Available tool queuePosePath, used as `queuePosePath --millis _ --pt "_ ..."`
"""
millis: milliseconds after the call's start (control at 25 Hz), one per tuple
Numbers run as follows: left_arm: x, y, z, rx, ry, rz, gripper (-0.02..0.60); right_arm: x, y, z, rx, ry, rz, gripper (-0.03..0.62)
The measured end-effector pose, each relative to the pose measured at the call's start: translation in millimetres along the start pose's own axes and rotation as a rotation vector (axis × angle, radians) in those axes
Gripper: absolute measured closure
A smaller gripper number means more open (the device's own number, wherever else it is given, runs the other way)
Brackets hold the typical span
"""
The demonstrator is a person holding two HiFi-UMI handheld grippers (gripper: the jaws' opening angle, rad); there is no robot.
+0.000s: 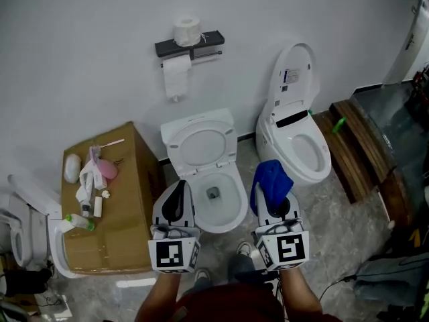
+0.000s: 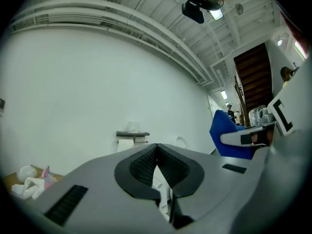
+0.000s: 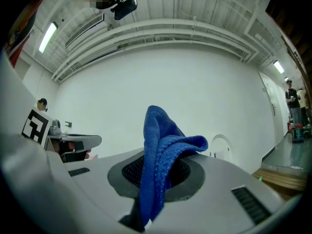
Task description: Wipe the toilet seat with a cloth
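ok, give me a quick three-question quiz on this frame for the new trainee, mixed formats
1. True or false: the left gripper is shut on the blue cloth.
2. The paper holder hangs on the wall behind which? A the cardboard box; B the toilet between the grippers; C the wooden step.
3. Fill in: that toilet's lid is ___.
Key: 1 false, the right gripper holds the blue cloth and the left gripper is shut on nothing. 2 B. 3 raised.
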State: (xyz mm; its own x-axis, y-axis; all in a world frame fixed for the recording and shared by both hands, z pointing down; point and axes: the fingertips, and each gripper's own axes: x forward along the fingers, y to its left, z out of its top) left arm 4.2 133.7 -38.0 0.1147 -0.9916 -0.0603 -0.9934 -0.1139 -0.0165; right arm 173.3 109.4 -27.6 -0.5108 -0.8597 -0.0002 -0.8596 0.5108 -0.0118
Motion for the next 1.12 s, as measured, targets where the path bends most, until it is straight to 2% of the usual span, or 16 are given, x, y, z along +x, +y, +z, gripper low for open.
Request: queuePosePath --millis 160,280,480,640,920,1120 --pt "41.6 -13.8 -7.1 0.016 -0.006 0.044 0.566 31.2 -40.7 -6.1 0.014 -0.001 0.037 0.528" --pt "60.6 -15.7 -14.2 0.021 0.006 0.085 0.566 51.2 -55.2 -15.9 0.017 0.012 0.071 0.528" --pt "81.8 1.1 -26.1 0.015 -0.001 0.124 0.566 82.1 -54.8 -29.1 0.004 0.037 0.097 0.528" --pt "92.3 20.0 -43.2 0.003 -0.003 0.120 0.566 104.1 -46.1 -50.0 -0.011 0.072 0.089 0.528" --pt "113.0 53.3 -97.2 -0.006 0.023 0.122 0.566 150.4 -34.3 -108.4 0.011 0.126 0.079 0.528" --pt "132.0 76.6 -164.0 -0.042 0.045 0.131 0.566 184.9 -29.3 -181.1 -0.001 0.164 0.071 0.528"
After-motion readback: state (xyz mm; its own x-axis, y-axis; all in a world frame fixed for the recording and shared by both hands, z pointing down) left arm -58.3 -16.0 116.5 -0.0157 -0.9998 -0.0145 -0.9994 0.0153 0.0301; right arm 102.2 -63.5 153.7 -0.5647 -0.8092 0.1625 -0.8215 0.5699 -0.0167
